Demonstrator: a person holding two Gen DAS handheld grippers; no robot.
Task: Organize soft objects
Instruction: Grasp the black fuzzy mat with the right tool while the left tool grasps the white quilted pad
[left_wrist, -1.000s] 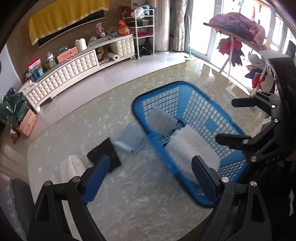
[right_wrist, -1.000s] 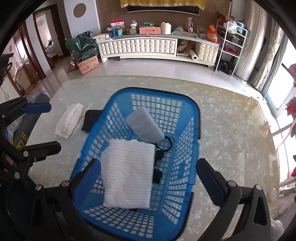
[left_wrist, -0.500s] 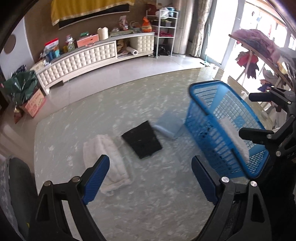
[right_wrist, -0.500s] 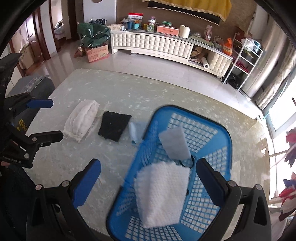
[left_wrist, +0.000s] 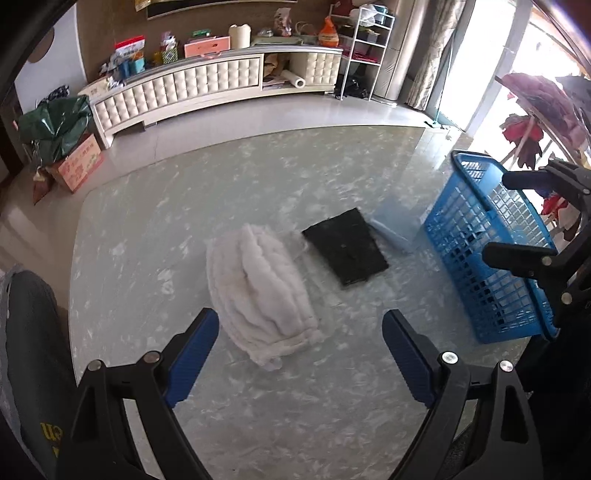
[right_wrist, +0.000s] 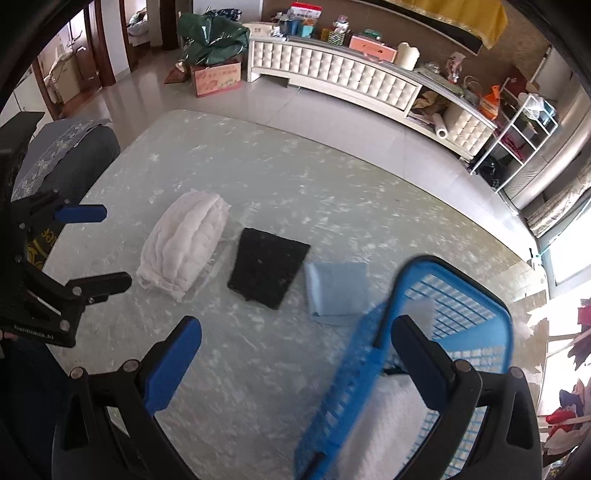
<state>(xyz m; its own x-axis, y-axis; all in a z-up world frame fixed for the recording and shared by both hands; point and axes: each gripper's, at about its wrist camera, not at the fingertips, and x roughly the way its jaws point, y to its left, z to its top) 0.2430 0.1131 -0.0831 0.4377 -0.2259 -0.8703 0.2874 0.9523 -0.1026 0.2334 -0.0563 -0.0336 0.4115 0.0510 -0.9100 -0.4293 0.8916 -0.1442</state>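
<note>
A folded white fluffy towel, a black cloth and a light blue cloth lie in a row on the marble table. A blue plastic basket stands at the right and holds a white towel and a grey cloth. My left gripper is open and empty, just in front of the white fluffy towel. My right gripper is open and empty over the basket's left rim.
A dark chair stands at the table's left edge. A white cabinet with clutter runs along the far wall. A clothes rack stands beyond the basket on the right.
Both grippers have swung left, away from the basket and toward the cloths on the table. The white fluffy towel now sits in front of my left gripper.
</note>
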